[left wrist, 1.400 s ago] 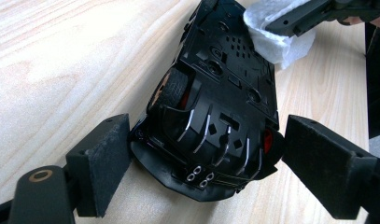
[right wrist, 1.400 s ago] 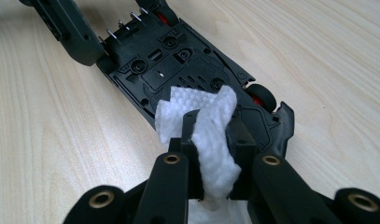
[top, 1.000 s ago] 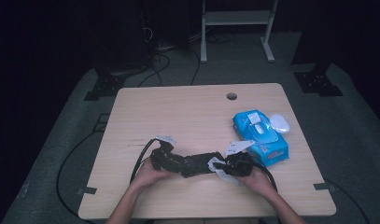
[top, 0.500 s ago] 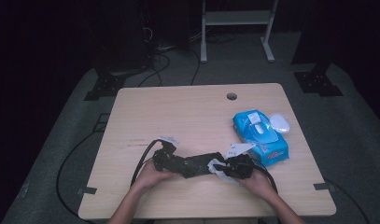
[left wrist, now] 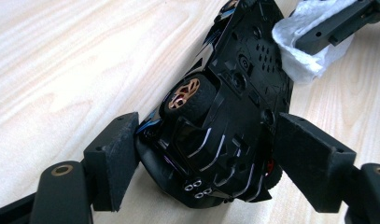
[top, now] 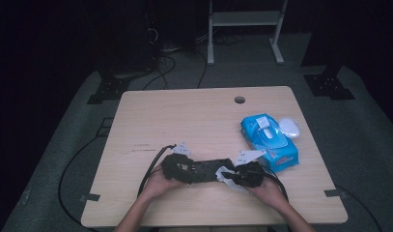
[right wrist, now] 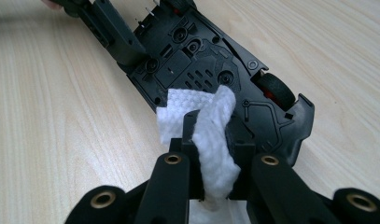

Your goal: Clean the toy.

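A black toy car [top: 203,170] lies tipped on its side near the table's front edge. Its underside [left wrist: 243,79] faces the cameras, and one wheel has a gold rim [left wrist: 183,93]. My left gripper [top: 180,169] is shut on the car's rear end, one pad [left wrist: 115,158] on each flank. My right gripper [top: 236,177] is shut on a folded white wipe [right wrist: 211,126]. The wipe is pressed against the car's underside [right wrist: 192,60] near the front wheel [right wrist: 276,91]. In the right gripper view, one pad [right wrist: 114,35] of the left gripper shows at the car's far end.
A blue pack of wipes [top: 269,141] lies at the table's right, with a small white oval object [top: 289,127] beside it. The wooden table [top: 184,121] has a cable hole [top: 239,100] near its back edge. Black cables [top: 153,166] trail off the left front. A white stand [top: 242,19] is on the floor behind.
The left gripper and the car's rear have edged slightly to the right. The right gripper and the wipe have stayed in place.
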Tool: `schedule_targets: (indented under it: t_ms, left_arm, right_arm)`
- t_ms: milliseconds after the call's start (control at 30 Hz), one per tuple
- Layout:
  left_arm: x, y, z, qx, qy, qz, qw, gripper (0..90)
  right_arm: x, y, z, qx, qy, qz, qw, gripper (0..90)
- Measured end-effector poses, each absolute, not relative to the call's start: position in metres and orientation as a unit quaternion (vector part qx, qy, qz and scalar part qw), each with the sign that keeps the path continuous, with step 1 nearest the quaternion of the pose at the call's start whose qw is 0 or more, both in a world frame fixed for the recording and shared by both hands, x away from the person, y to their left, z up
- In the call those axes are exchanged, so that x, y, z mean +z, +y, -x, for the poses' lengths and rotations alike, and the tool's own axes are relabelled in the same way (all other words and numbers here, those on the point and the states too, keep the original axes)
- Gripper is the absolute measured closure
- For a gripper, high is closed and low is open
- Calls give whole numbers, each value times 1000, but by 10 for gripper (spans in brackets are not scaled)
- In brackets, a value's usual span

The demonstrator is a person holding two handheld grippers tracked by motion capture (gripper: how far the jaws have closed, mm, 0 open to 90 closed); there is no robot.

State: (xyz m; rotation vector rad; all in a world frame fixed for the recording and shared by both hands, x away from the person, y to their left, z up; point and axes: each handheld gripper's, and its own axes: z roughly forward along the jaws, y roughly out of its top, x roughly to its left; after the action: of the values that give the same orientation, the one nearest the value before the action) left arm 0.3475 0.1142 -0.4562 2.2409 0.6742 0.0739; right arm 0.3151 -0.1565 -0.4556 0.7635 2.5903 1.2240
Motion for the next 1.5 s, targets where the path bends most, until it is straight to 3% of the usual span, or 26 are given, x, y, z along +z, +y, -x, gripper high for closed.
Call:
schedule_targets:
  t_ms: [467,533,633,833,1167,1367,1500]
  left_arm:
    - [-453,103,-326,165,198,-891,373,240]
    - [-452,106,-325,166,197,-886,386,262]
    - [-448,114,-324,158,190,-874,418,453]
    - [-457,107,-324,150,177,-893,385,429]
    - [-458,106,-327,123,175,-892,398,522]
    - [-458,106,-328,109,175,-889,409,579]
    - [-458,105,-327,113,173,-891,405,585]
  right_arm:
    - [-458,-158,-313,409,867,-266,99,808]
    - [-458,-159,-315,410,866,-268,98,808]
    - [-464,-159,-317,386,876,-273,99,807]
    - [-468,-155,-317,379,879,-271,98,805]
    - [-444,-156,-310,439,856,-263,72,806]
    - [-414,-132,-313,469,841,-244,115,806]
    - [-415,-102,-317,455,850,-228,138,805]
